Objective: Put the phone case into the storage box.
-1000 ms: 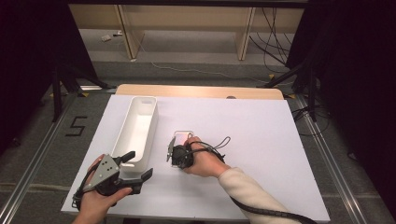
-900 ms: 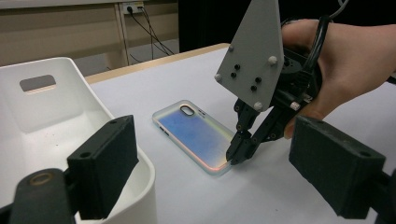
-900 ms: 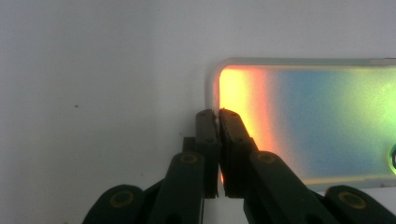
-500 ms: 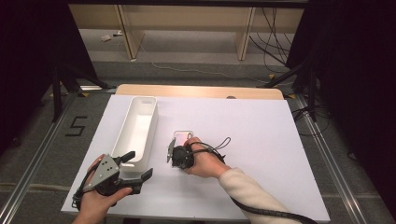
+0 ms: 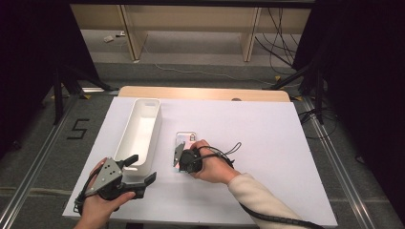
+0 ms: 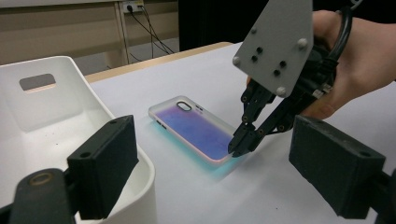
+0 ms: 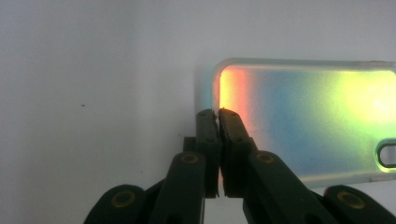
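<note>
Both hands on grippers, low over the table.
Right gripper (image 5: 180,157) tipped down, jaws pinched together at the tips, hand (image 5: 213,164) wrapped round it. Left gripper (image 5: 138,172) level, jaws wide apart, left hand (image 5: 98,205) gripping from behind.

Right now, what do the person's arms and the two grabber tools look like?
Both tools are black. The left tool has two chunky, blocky black jaws and a grey three-cornered plate with small holes on top. The right tool has thin black jaws on linked bars with brass-coloured pins, the same grey plate, and a black cable looping behind. The right arm wears a cream sleeve.
</note>
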{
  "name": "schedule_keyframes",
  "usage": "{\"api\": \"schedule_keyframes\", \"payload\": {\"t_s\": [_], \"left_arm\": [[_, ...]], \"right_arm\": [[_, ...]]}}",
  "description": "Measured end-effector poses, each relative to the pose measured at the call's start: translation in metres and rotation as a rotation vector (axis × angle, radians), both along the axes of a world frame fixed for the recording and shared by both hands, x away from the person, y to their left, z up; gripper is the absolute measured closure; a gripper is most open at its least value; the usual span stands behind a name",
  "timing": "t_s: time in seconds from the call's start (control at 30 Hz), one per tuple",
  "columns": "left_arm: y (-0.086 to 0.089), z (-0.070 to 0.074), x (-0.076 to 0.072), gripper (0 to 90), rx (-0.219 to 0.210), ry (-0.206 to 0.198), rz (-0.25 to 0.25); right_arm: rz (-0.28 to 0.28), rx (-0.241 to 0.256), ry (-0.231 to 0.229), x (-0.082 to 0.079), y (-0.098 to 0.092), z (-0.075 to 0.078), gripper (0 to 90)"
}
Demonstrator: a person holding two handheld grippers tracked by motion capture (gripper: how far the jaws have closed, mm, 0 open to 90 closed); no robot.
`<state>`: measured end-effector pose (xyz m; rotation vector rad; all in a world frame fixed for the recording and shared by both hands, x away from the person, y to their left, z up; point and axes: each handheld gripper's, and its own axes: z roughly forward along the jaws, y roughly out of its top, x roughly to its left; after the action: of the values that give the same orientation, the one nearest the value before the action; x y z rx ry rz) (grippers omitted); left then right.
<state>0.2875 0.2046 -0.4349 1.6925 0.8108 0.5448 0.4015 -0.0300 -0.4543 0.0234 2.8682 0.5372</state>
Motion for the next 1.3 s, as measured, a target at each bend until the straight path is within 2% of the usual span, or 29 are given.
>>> {"api": "schedule_keyframes", "payload": {"t_s": [0.03, 0.1, 0.4, 0.43, 0.5, 0.63, 0.67, 0.73, 0.77, 0.9, 0.93, 0.97, 1.0, 1.03, 1.07, 1.13, 1.2, 1.3], "left_arm": [[0.0, 0.0, 0.0, 14.5, 0.002, -0.002, -0.003], [0.0, 0.0, 0.001, 14.5, -0.004, -0.002, -0.005], [0.0, -0.001, 0.001, 14.5, 0.004, 0.001, -0.003], [0.0, -0.001, 0.001, 14.5, 0.004, 0.002, -0.002], [0.0, -0.001, 0.001, 14.5, 0.004, 0.002, -0.003], [0.0, -0.001, 0.001, 14.6, 0.004, 0.003, -0.001], [-0.001, -0.001, 0.001, 14.6, 0.004, 0.005, 0.0], [-0.001, -0.001, 0.001, 14.6, 0.004, 0.006, 0.0], [-0.001, -0.001, 0.001, 14.6, 0.004, 0.006, -0.001], [-0.001, -0.001, 0.001, 14.6, 0.006, 0.006, -0.001], [-0.001, -0.001, 0.001, 14.6, 0.005, 0.006, 0.0], [-0.001, -0.001, 0.001, 14.7, 0.005, 0.006, 0.0], [-0.001, -0.002, 0.001, 14.7, 0.006, 0.007, 0.002], [-0.001, -0.002, 0.001, 14.7, 0.002, 0.007, -0.001], [-0.001, -0.002, 0.001, 14.6, 0.004, 0.007, -0.001], [-0.001, -0.002, 0.001, 14.7, 0.004, 0.007, -0.001], [-0.001, -0.002, 0.001, 14.7, 0.008, 0.009, 0.003], [-0.001, -0.002, 0.001, 14.7, 0.008, 0.01, 0.002]], "right_arm": [[0.0, 0.0, 0.0, 0.0, 0.0, 0.0, 88.4], [0.017, 0.019, -0.032, -0.002, -0.004, 0.004, 88.4], [0.032, 0.08, -0.069, -0.011, -0.017, 0.011, 88.4], [0.049, 0.087, -0.094, -0.013, -0.02, 0.013, 88.4], [0.055, 0.095, -0.107, -0.015, -0.022, 0.015, 88.4], [0.037, 0.11, -0.109, -0.02, -0.026, 0.017, 88.4], [0.058, 0.119, -0.123, -0.021, -0.029, 0.019, 88.4], [0.058, 0.117, -0.123, -0.023, -0.03, 0.02, 88.4], [0.055, 0.123, -0.138, -0.026, -0.033, 0.02, 88.4], [0.056, 0.138, -0.136, -0.028, -0.037, 0.022, 88.4], [0.026, 0.139, -0.132, -0.033, -0.041, 0.024, 88.4], [0.026, 0.139, -0.132, -0.033, -0.041, 0.024, 88.4], [0.057, 0.149, -0.15, -0.032, -0.041, 0.024, 88.4], [0.034, 0.155, -0.142, -0.035, -0.043, 0.025, 88.4], [0.051, 0.166, -0.151, -0.036, -0.045, 0.027, 88.4], [0.042, 0.176, -0.145, -0.039, -0.047, 0.027, 88.4], [0.064, 0.183, -0.157, -0.041, -0.049, 0.028, 88.4], [0.05, 0.191, -0.156, -0.046, -0.051, 0.03, 88.4]]}}
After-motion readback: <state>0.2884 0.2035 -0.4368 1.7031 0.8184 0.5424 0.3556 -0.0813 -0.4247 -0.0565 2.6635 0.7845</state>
